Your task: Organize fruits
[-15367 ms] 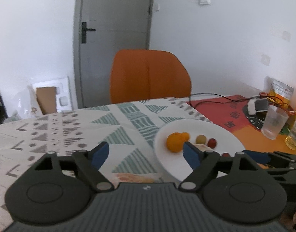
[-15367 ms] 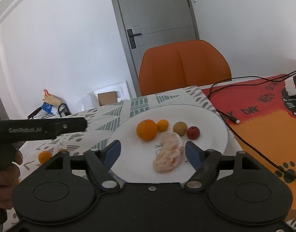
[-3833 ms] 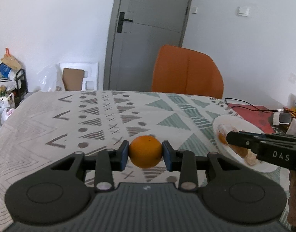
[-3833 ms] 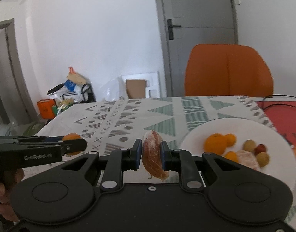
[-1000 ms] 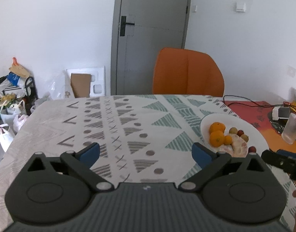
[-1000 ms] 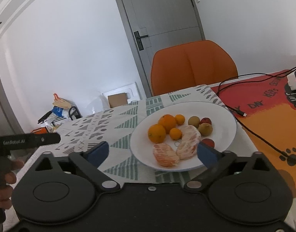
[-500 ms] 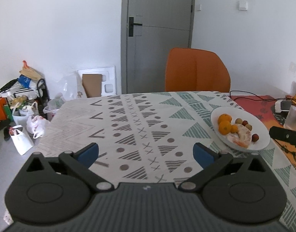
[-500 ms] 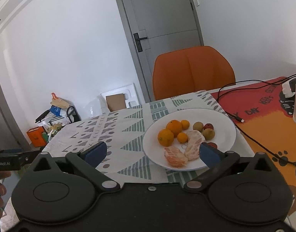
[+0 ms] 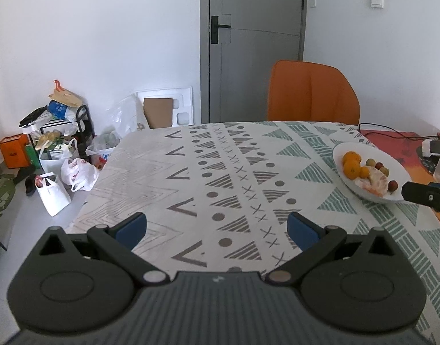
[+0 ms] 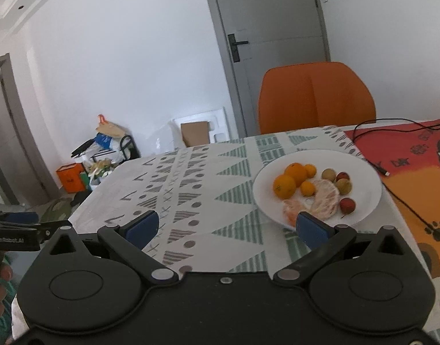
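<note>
Fruits point(image 10: 309, 191) lie gathered on a white plate point(image 10: 366, 172) toward the right edge of the desk point(image 9: 220, 178), which is covered by a cloth of grey and green triangles, dots and crosses. Oranges point(image 10: 284, 186) sit at the plate's left, peeled segments point(image 10: 323, 198) at its near side, and small red and green-brown fruit at its right. No fruit shows on the bare cloth in either view. The left tool point(image 9: 217, 227) hangs over the near edge with its blue-padded fingers wide apart and nothing between them. The right tool point(image 10: 225, 225) hangs near the plate, fingers likewise spread and empty, one blue pad just in front of the plate's near rim. Judging by the plate, the gathering step looks finished, or nearly so. A next move, if any is called for, would be a check of the desk for stray pieces, or a tidying of the pile. That would call for a light grip on the soft segments. Lettering on the left tool's side, seen from the right wrist, is too blurred to read with certainty. Dark characters and paw prints mark the red-and-orange mat point(image 10: 415, 155) at the right edge, illegible here. An orange chair point(image 9: 312, 95) stands at the far edge.
</note>
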